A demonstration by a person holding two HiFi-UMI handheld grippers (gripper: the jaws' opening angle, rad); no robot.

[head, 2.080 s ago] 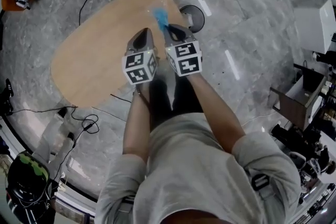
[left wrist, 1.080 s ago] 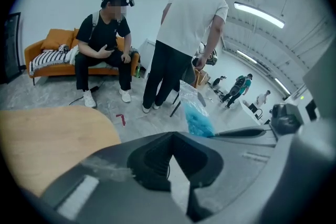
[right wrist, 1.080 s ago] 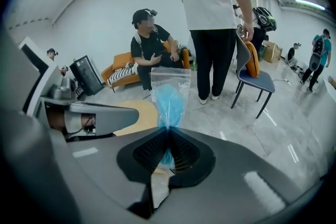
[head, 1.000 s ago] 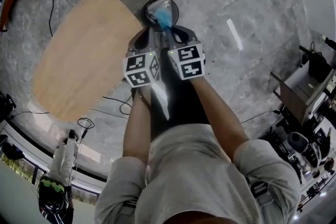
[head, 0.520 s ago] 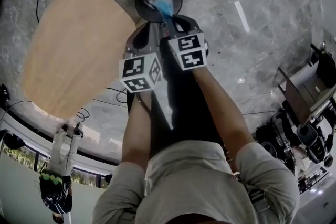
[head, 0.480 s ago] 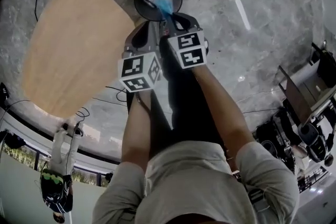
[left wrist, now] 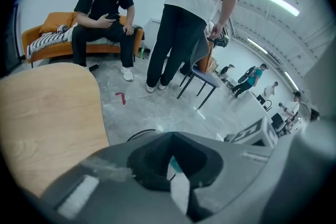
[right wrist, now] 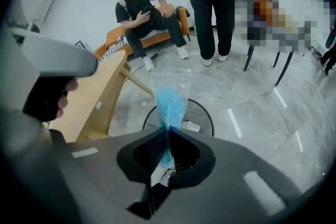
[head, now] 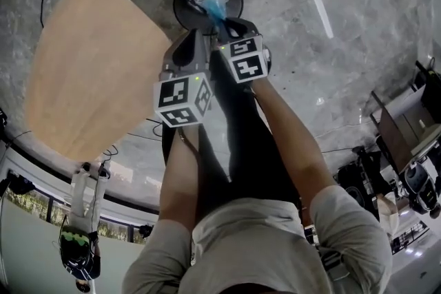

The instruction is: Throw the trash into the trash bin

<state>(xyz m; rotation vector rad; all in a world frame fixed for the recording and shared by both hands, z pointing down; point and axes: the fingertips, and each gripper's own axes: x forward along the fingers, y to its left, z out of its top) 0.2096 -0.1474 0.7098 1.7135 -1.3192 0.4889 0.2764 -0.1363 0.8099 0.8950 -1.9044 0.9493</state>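
Our right gripper (right wrist: 169, 140) pinches the neck of the clear bag (right wrist: 169, 93) of blue trash, poised over the trash bin (right wrist: 210, 115). Our left gripper (left wrist: 171, 155) is pressed together, empty. We'd centre the bag above the mouth, then let go cleanly. The table (head: 89, 65) edge crowds the bin's left, and open floor (head: 344, 79) lies to the right.
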